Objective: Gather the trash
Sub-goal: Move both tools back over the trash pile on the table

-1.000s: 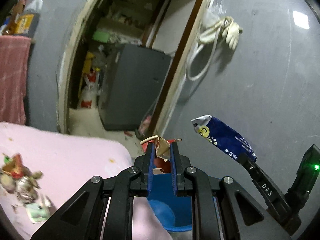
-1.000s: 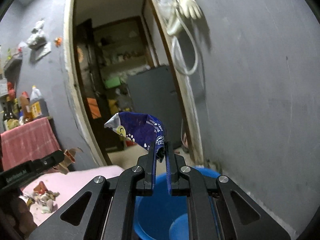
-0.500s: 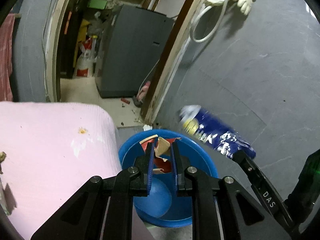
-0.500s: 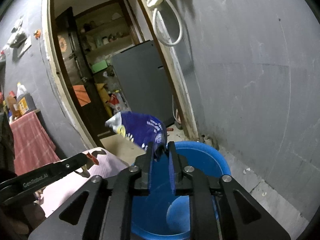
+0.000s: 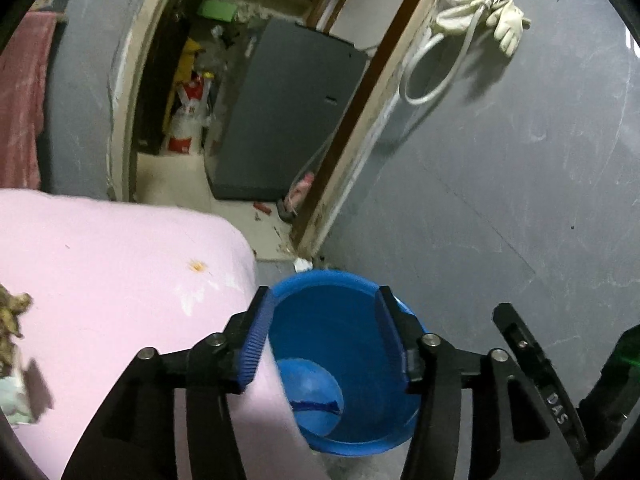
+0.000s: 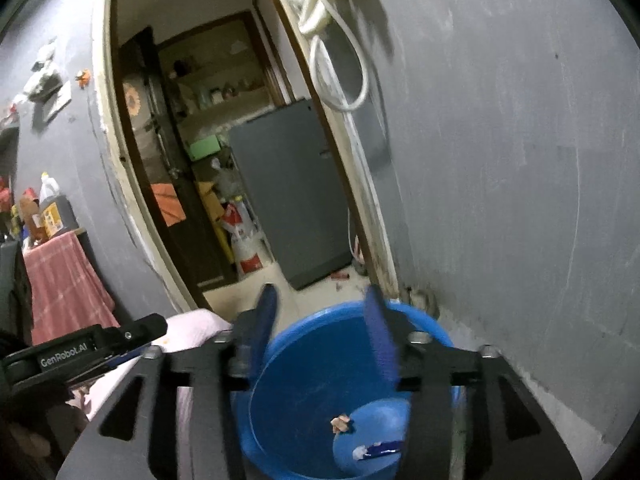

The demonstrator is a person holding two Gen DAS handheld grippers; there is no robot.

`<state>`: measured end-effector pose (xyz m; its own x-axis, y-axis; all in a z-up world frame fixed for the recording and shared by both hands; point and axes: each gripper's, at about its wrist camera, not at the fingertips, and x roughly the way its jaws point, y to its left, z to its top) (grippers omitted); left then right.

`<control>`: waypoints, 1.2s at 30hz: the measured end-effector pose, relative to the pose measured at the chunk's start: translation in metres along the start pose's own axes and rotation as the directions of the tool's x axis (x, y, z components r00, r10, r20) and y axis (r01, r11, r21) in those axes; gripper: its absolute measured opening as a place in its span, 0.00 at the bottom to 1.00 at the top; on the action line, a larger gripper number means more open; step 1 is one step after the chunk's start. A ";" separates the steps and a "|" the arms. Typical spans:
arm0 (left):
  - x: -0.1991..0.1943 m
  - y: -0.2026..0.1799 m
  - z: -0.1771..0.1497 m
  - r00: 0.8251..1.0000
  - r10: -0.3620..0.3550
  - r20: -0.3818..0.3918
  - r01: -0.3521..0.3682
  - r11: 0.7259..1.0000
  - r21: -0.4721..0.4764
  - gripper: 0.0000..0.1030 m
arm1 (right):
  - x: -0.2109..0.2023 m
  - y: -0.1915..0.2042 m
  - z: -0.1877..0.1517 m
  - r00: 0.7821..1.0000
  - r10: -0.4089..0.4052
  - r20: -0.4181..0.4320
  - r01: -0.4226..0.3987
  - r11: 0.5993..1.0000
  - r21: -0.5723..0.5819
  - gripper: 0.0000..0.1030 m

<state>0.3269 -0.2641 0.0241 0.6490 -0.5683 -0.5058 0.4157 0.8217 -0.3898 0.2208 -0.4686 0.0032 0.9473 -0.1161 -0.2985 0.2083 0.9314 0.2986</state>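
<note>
Trash, a crumpled scrap [image 6: 341, 424] and a blue wrapper [image 6: 378, 449], lies in the blue bucket [image 6: 424, 322] at 6 o'clock; both claws, left [image 5: 324, 336] and right [image 6: 320, 336], are opening, empty. Best finish spreading above the rim, then lift clear toward the litter [image 5: 10, 320] on the pink surface [image 5: 120, 272] at 9 o'clock

I can read "DAS" in white letters on the black side of my right gripper [image 5: 554, 402]. On my left gripper [image 6: 68, 356] a white label says "GenRobot.AI". I cannot read the bottle labels; they are too small.
</note>
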 end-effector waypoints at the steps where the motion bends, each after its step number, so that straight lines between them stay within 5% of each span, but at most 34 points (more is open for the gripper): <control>1: -0.006 0.000 0.001 1.000 0.008 0.019 -0.008 1.000 0.003 0.52 | -0.003 0.002 0.002 1.000 0.004 0.015 -0.003 1.000 -0.009 0.52; 3: -0.016 0.001 0.003 0.998 0.032 0.057 -0.032 0.999 0.008 0.60 | -0.009 0.010 0.005 0.999 0.016 0.049 -0.014 0.999 -0.037 0.56; 6: -0.037 0.006 0.007 0.990 0.068 0.120 -0.071 0.997 0.018 0.73 | -0.018 0.020 0.009 0.994 0.036 0.099 -0.030 0.998 -0.064 0.77; 8: -0.051 0.012 0.009 0.983 0.092 0.157 -0.097 0.995 0.024 0.79 | -0.024 0.028 0.012 0.990 0.059 0.127 -0.049 0.996 -0.081 0.78; 10: -0.067 0.019 0.011 0.973 0.130 0.191 -0.137 0.990 0.023 0.89 | -0.029 0.036 0.015 0.986 0.078 0.147 -0.064 0.993 -0.100 0.85; 14: -0.100 0.033 0.007 0.944 0.186 0.271 -0.197 0.980 0.014 0.95 | -0.040 0.053 0.021 0.974 0.119 0.191 -0.094 0.987 -0.132 1.00; 24: -0.171 0.063 -0.006 0.872 0.290 0.395 -0.316 0.949 0.003 0.98 | -0.060 0.115 0.024 0.939 0.255 0.231 -0.204 0.953 -0.224 1.00; 36: -0.237 0.125 -0.030 0.800 0.434 0.414 -0.456 0.888 -0.050 0.98 | -0.064 0.192 0.002 0.885 0.435 0.165 -0.372 0.874 -0.312 1.00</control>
<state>0.2059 -0.0286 0.0719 0.9634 -0.0802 -0.2558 0.0412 0.9872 -0.1542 0.2009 -0.2830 0.0813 0.9692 0.2458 0.0155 -0.2462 0.9651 0.0889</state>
